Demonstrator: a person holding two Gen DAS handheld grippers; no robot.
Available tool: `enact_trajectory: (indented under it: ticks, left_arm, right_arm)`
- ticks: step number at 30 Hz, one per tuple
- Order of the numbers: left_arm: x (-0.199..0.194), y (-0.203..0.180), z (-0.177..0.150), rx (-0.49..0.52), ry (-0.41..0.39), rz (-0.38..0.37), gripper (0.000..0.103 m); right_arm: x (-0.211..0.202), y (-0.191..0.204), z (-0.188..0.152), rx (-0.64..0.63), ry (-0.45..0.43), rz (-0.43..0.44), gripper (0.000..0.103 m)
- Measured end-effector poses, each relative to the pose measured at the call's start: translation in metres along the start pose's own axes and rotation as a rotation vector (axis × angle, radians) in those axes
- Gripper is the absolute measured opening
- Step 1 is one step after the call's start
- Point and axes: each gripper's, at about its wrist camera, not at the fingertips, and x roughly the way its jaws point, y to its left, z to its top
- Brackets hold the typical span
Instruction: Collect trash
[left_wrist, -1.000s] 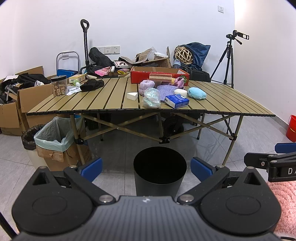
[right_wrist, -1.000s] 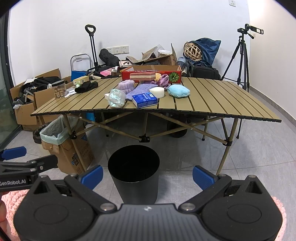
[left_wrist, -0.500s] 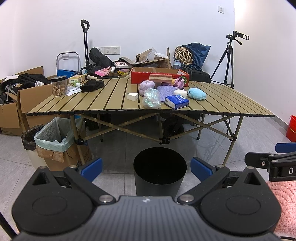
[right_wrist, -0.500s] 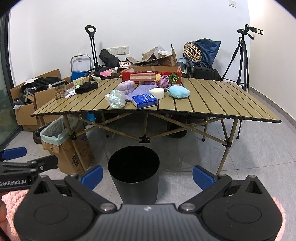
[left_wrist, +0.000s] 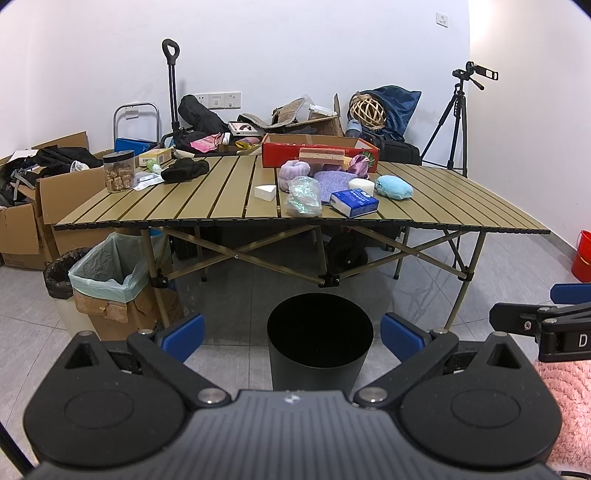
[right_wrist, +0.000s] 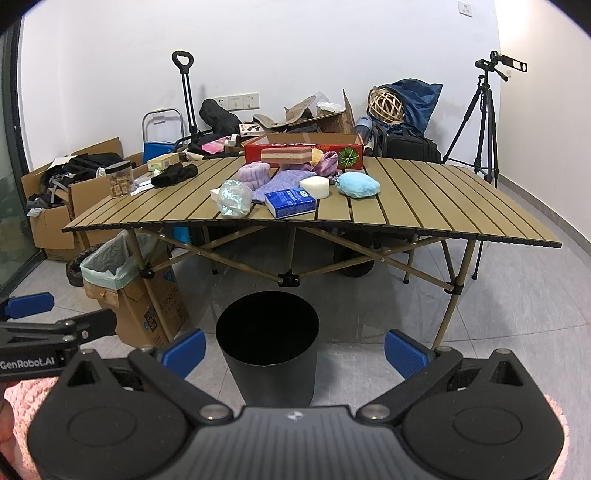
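Left wrist view shows the left claw (left_wrist: 291, 334) spread wide with nothing between its blue fingertips (left_wrist: 183, 331), held low over the grey floor. Right in front of it stands a round black trash bin (left_wrist: 320, 336), out on the floor on the near side of the tabletop (left_wrist: 221, 199). On the slatted tabletop sits the trash to pick up: a crumpled clear plastic bag (left_wrist: 304, 196) near the front edge, a blue tissue pack (left_wrist: 354, 202) just beside it, a white wedge of foam (left_wrist: 265, 192), a round white sponge (left_wrist: 361, 184), a fluffy blue sponge (left_wrist: 393, 187) and a purple cloth (left_wrist: 335, 182). Behind them is a red cardboard box (left_wrist: 317, 153). A clear jar (left_wrist: 118, 176) stands on the far left of the tabletop. A cardboard box lined with a pale green bag (left_wrist: 107, 275) sits on the floor by the left table leg. Right wrist view shows the right claw (right_wrist: 294, 352) spread wide too, holding nothing, with the black bin between its fingertips (right_wrist: 405, 351) in the picture. A tripod (right_wrist: 480, 122) stands by the wall.
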Motion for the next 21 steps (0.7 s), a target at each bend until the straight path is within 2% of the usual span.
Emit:
enact_trajectory:
  ticks: [21]
  left_arm:
    - [0.0, -0.0003, -0.0001, -0.001, -0.001, 0.001, 0.103]
  right_arm:
    - [-0.0009, 0.0008, -0.0008, -0.001, -0.002, 0.001, 0.103]
